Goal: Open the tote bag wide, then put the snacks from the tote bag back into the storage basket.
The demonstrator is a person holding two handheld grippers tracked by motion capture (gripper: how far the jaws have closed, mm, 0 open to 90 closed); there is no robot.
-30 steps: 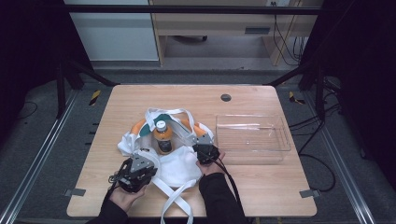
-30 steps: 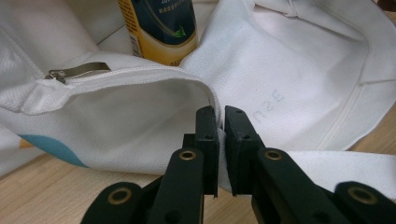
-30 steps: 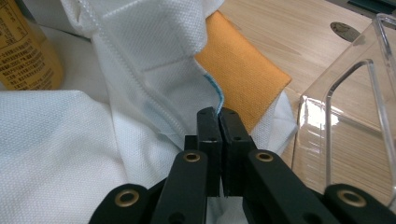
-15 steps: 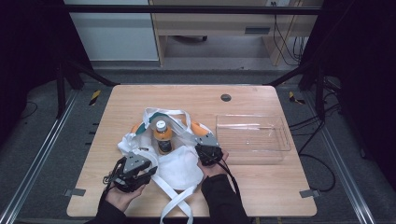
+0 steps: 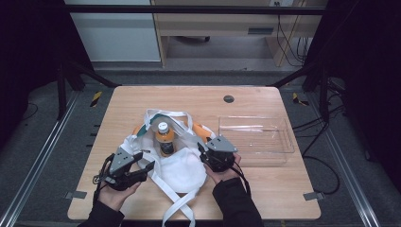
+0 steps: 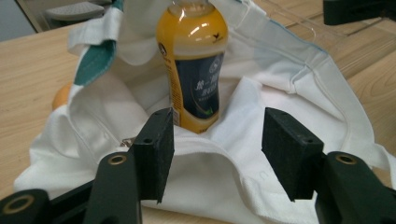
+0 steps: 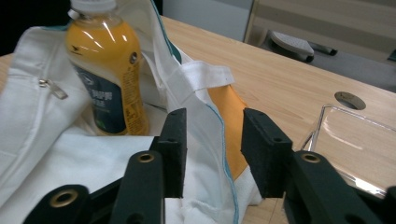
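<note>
Tote bag [image 5: 179, 163] at frame centre holds the upright bottle [image 5: 165, 138]; both your grippers [image 5: 137, 166] [image 5: 204, 152] have just been opening, so lift them away without snagging cloth.

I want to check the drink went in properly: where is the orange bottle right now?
In the high view the orange bottle stands upright inside the open white tote bag at mid-table, between the two tongs and left of the clear plastic tray.

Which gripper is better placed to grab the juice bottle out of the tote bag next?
Left, probably. The left gripper, its jaws just opened, faces the bottle head-on with a bare gap. The right gripper, jaws also just opened, straddles the bag edge, the bottle off to one side.
</note>
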